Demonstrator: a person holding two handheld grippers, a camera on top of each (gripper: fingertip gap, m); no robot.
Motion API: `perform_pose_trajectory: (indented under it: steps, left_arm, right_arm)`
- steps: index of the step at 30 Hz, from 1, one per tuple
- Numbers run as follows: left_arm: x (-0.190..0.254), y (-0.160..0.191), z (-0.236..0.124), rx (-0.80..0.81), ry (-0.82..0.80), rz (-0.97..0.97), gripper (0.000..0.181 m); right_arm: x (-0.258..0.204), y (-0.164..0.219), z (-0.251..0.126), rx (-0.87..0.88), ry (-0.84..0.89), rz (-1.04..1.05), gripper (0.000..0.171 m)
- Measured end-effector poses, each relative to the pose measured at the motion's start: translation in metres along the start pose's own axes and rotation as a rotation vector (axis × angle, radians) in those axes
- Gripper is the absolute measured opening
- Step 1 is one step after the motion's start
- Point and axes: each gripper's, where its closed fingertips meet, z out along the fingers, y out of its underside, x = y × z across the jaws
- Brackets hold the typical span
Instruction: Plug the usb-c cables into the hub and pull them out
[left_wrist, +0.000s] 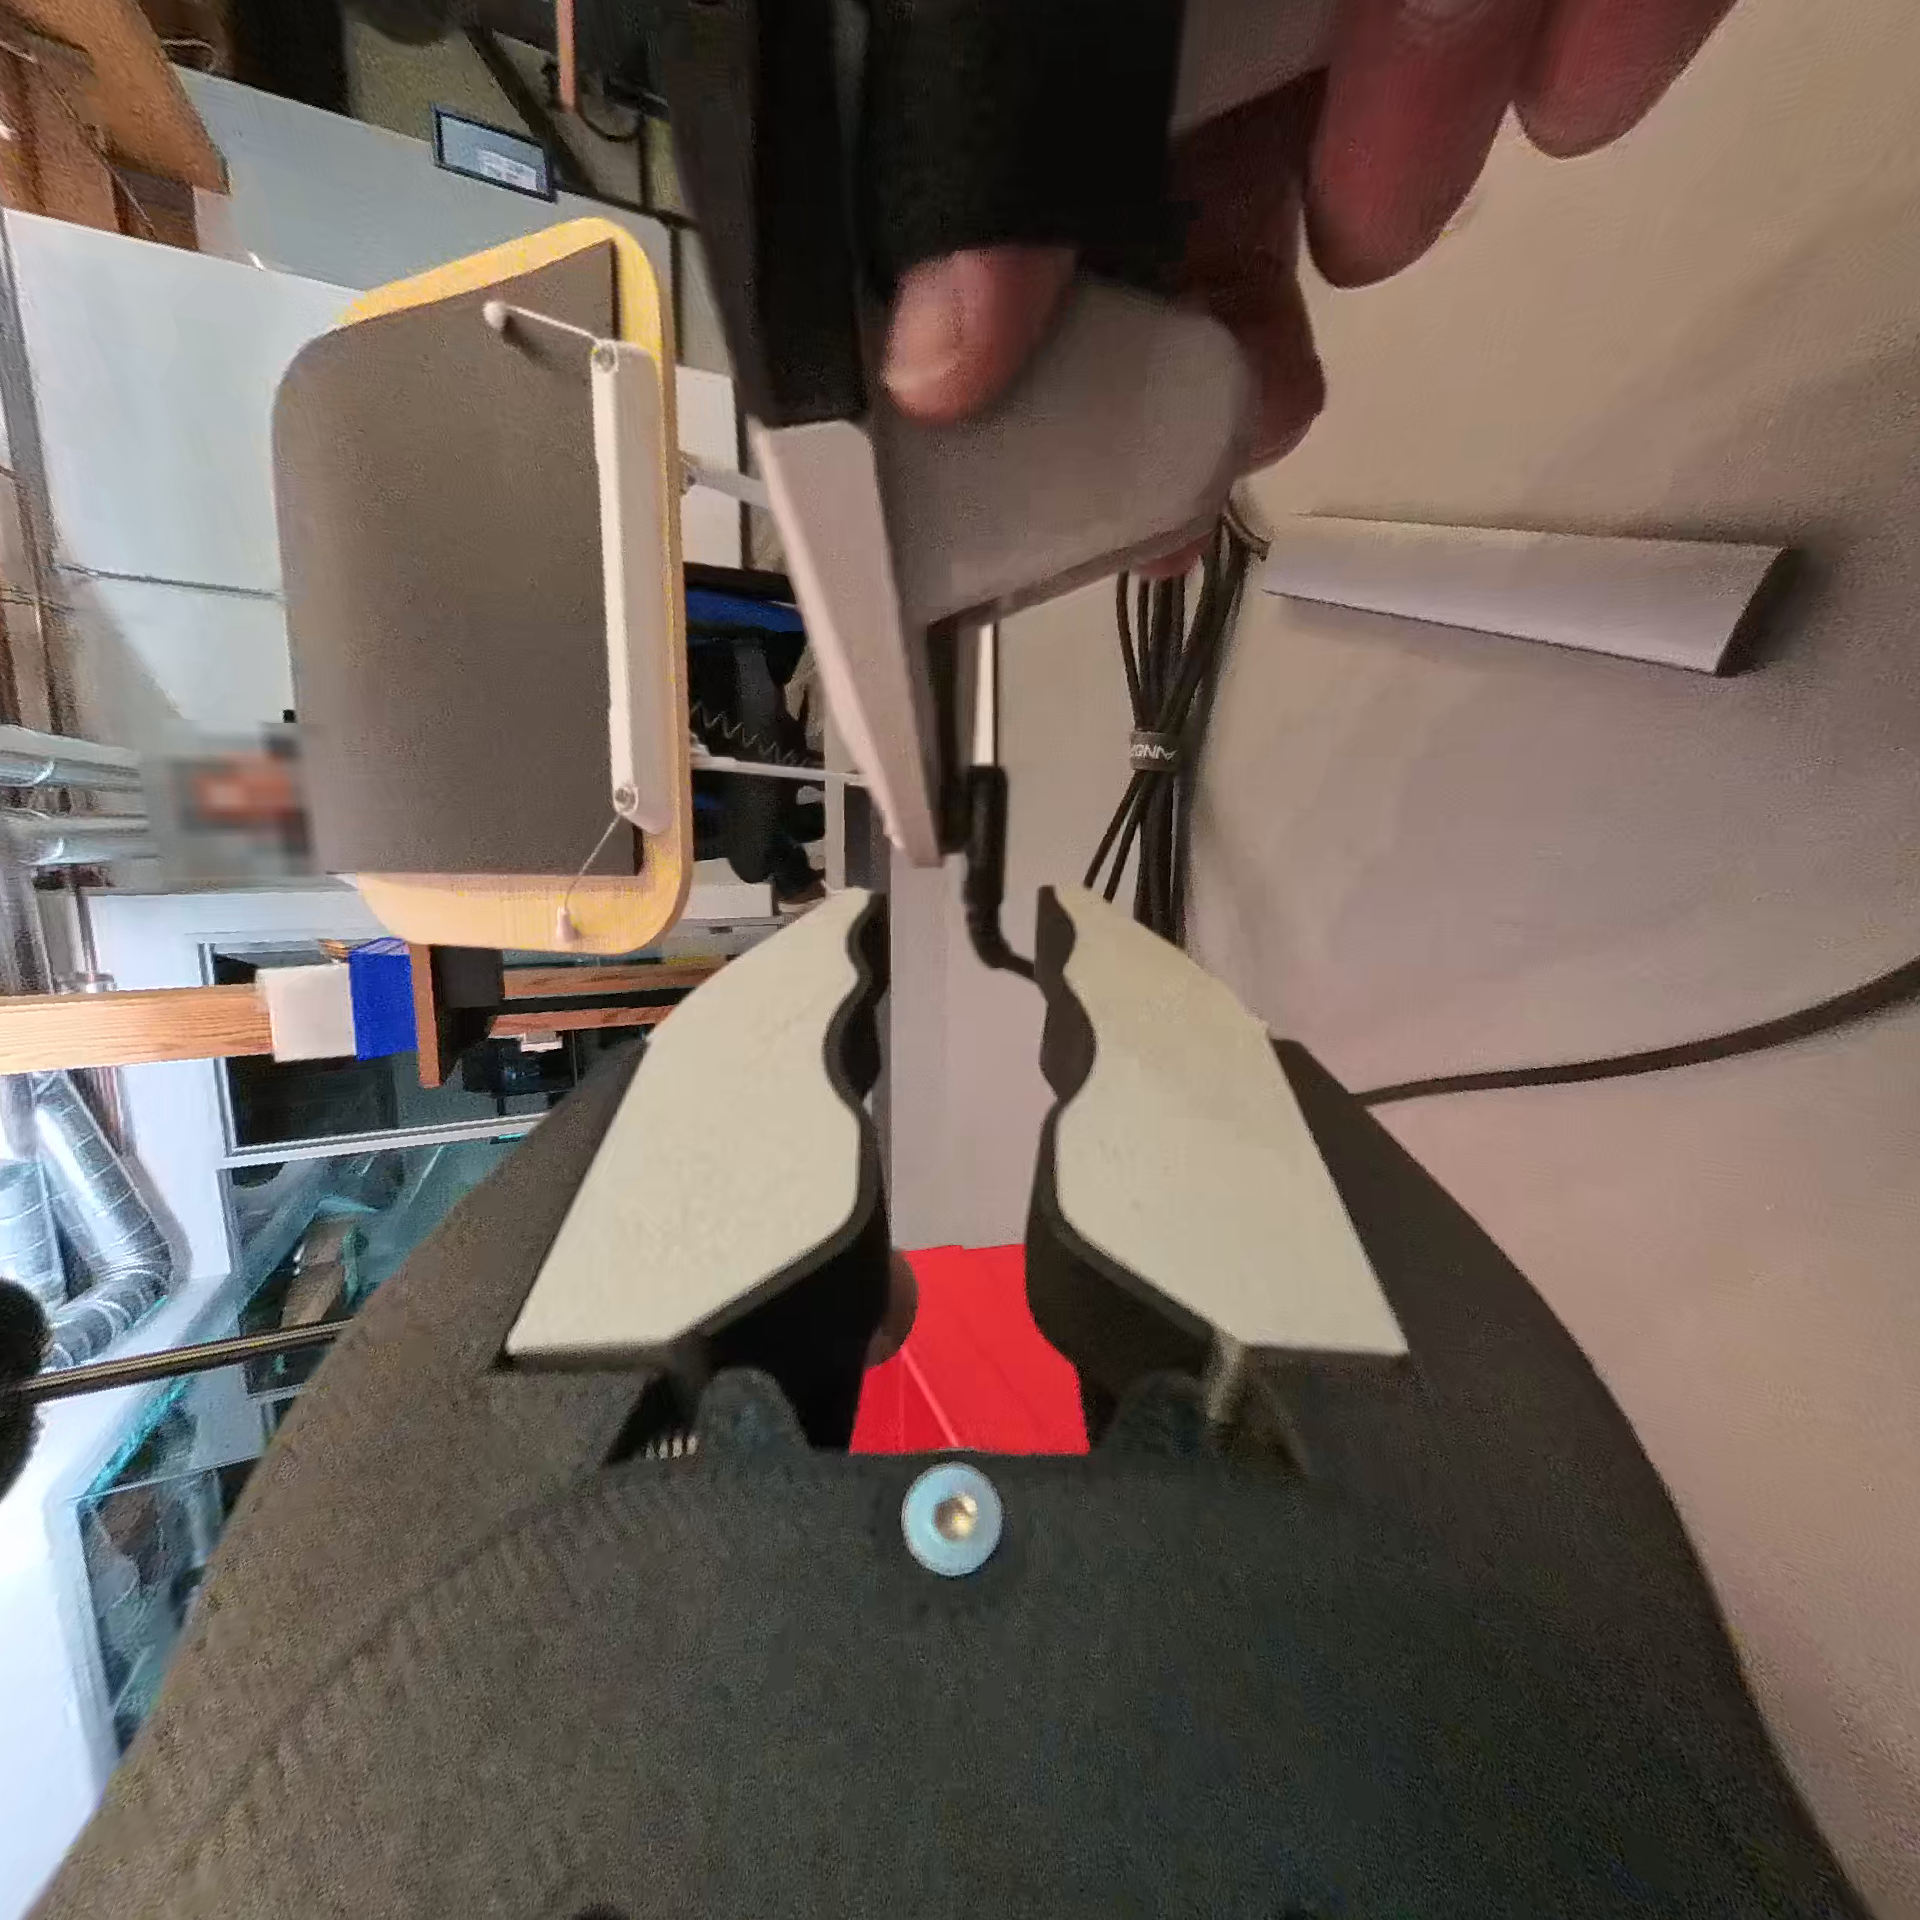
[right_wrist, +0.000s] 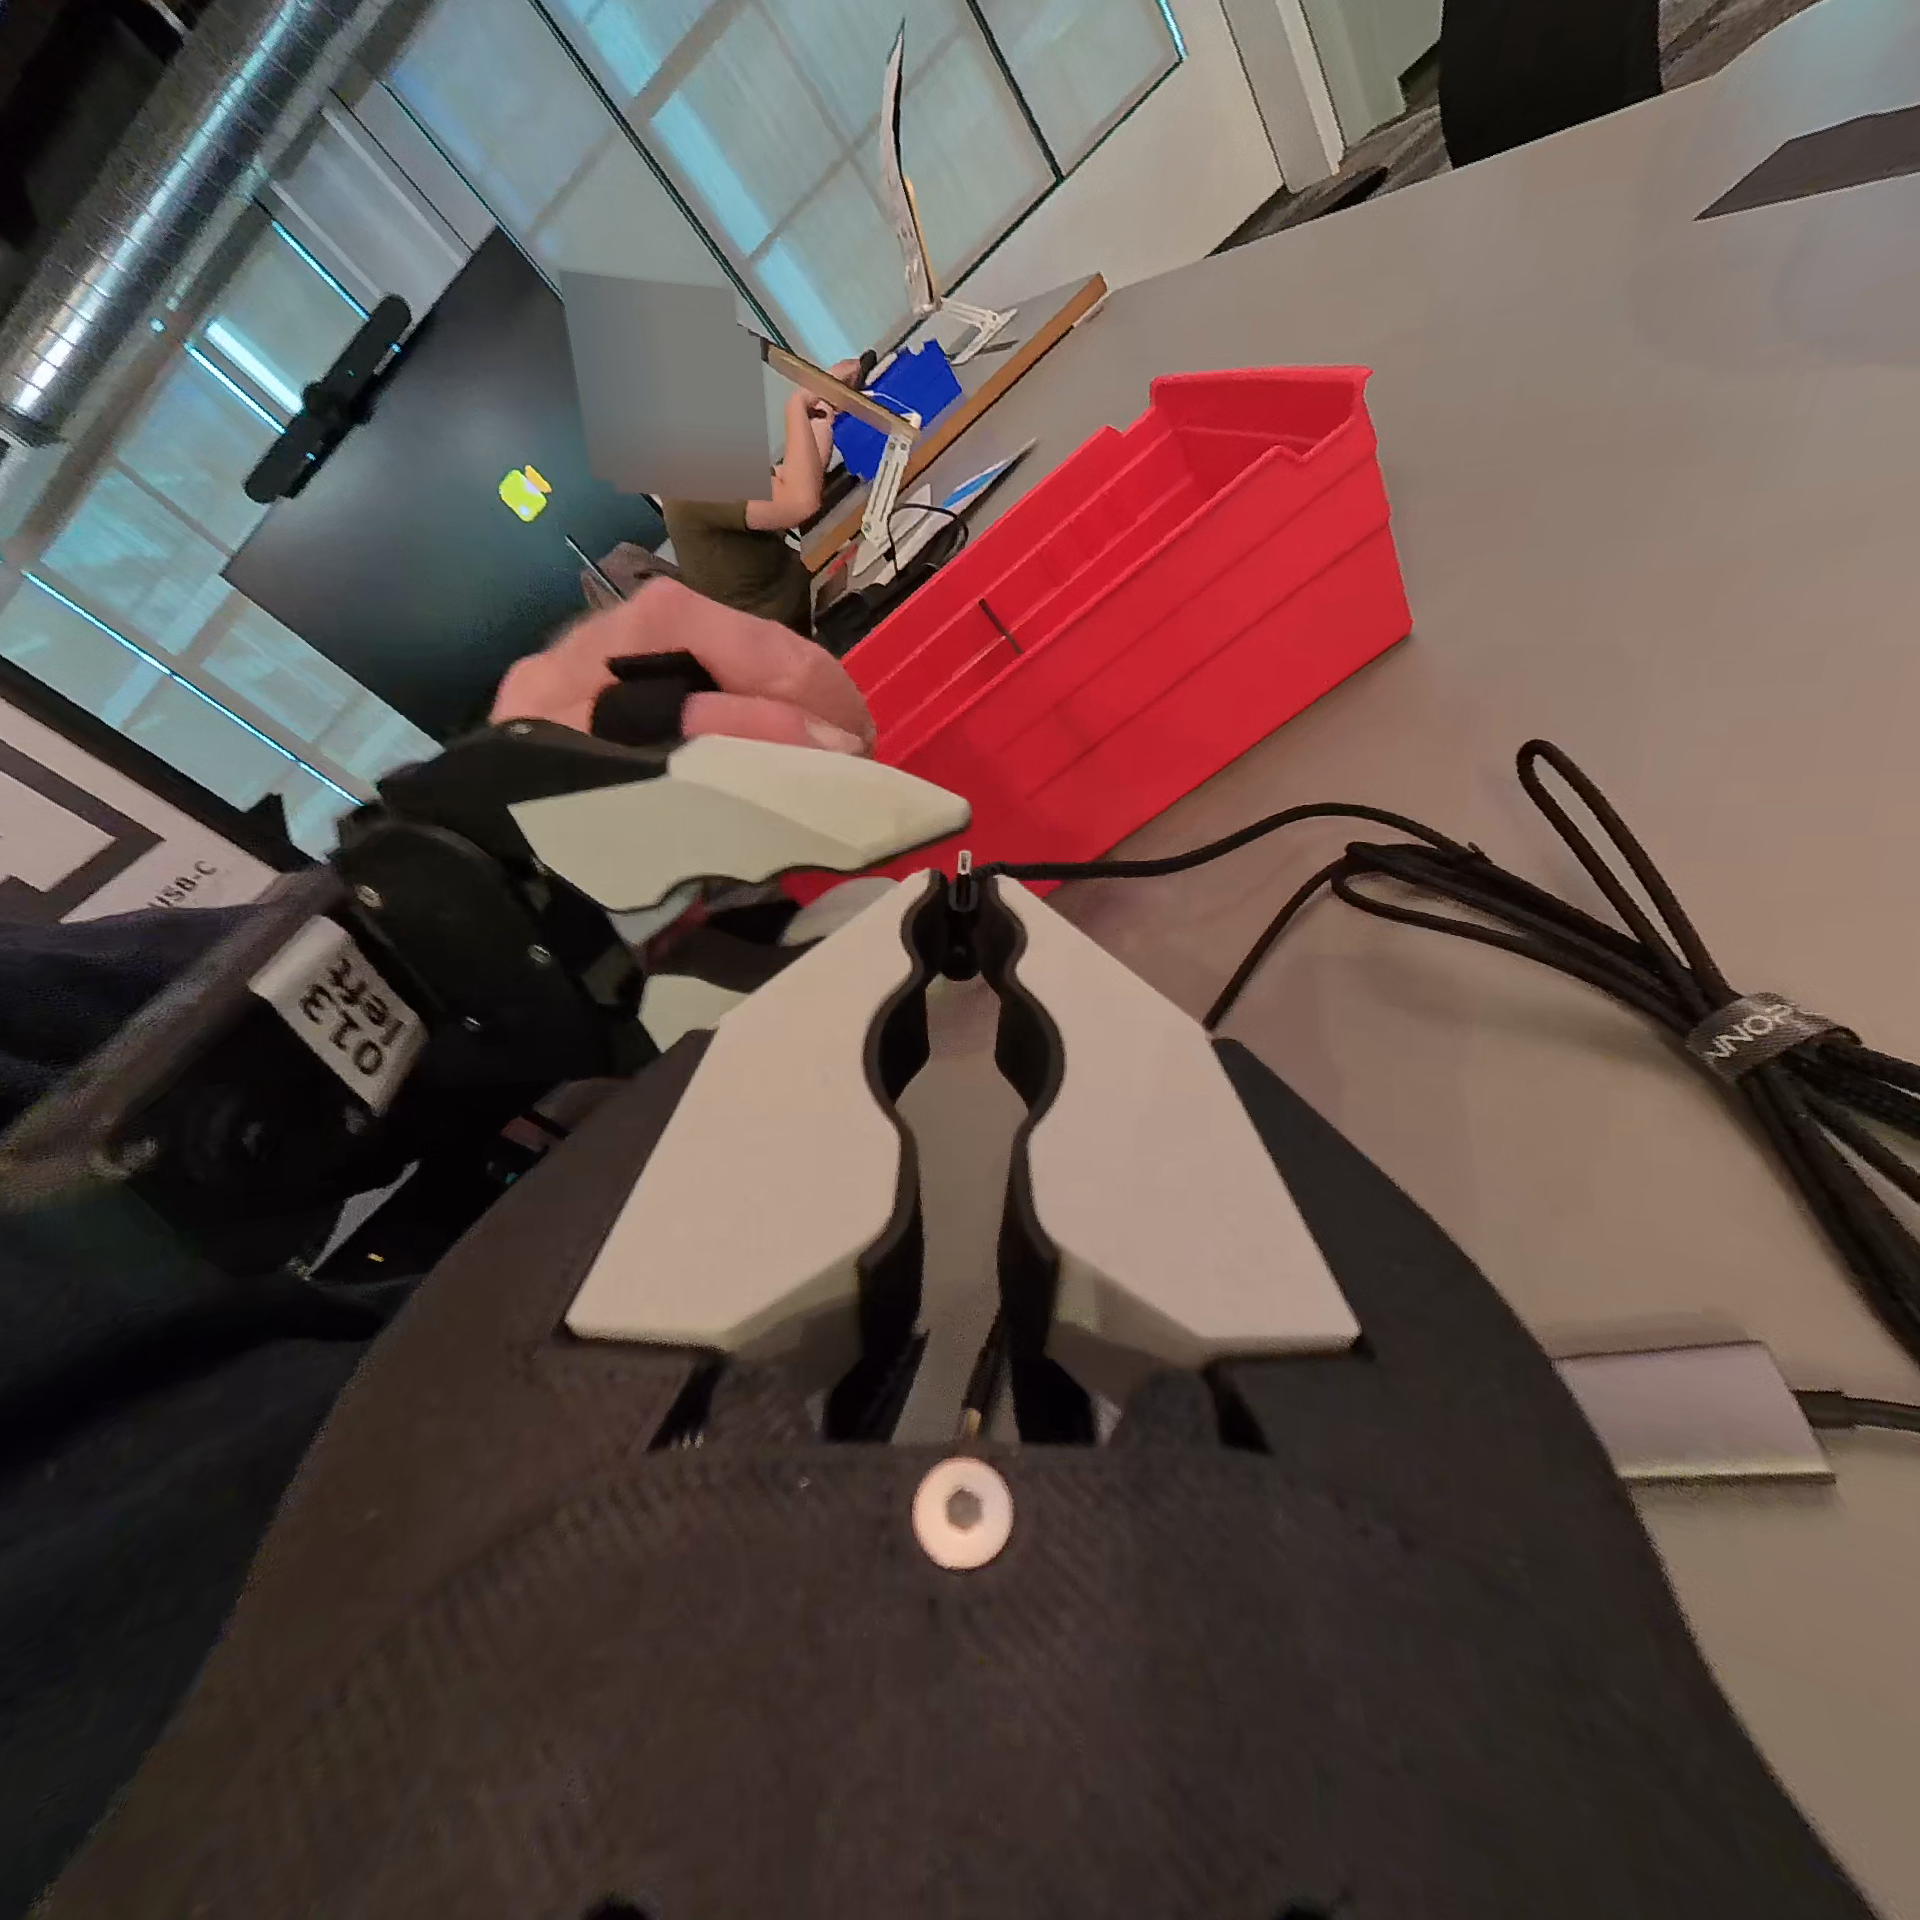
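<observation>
My right gripper (right_wrist: 961, 902) is shut on the black usb-c plug (right_wrist: 963, 914), whose metal tip sticks out past the fingertips. Its braided cable (right_wrist: 1195, 847) runs right to a strapped bundle (right_wrist: 1662, 987) on the grey table. The grey hub (right_wrist: 1694, 1413) lies flat at the lower right, apart from the plug. In the left wrist view my left gripper (left_wrist: 961, 912) is open and empty. The right gripper (left_wrist: 951, 831) comes in from above with the plug (left_wrist: 984, 821) just beyond my left fingertips. The hub (left_wrist: 1517, 592) and bundle (left_wrist: 1164, 727) lie to the right.
A red plastic bin (right_wrist: 1143, 603) stands on the table (right_wrist: 1558, 416) behind both grippers; it also shows between my left fingers (left_wrist: 966, 1351). The left gripper's finger (right_wrist: 748, 810) sits close to the left of the plug. A person sits at a far desk (right_wrist: 748, 551). My left and right fingertips are right by each other. From the left gripper's tips to the hub (left_wrist: 1517, 592) is close to 12 cm.
</observation>
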Motion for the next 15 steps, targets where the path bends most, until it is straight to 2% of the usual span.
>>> perform_pose_trajectory:
  steps: [4,9,11,15]
  left_arm:
    - [0.0,0.0,0.008,0.005,-0.067,-0.022,0.008]
    - [-0.001,-0.002,0.01,0.025,-0.073,-0.027,0.007]
    - [-0.002,-0.001,0.01,0.034,-0.062,-0.024,0.007]
    - [-0.004,0.001,0.004,0.09,-0.01,-0.01,0.007]
  right_arm:
    - [-0.001,-0.002,0.0,0.033,-0.015,0.048,0.003]
    - [0.0,-0.004,-0.002,0.056,-0.025,0.073,0.003]
    - [-0.002,-0.005,-0.003,0.052,-0.037,0.053,0.009]
    - [-0.005,-0.005,-0.012,-0.001,-0.019,-0.123,0.018]
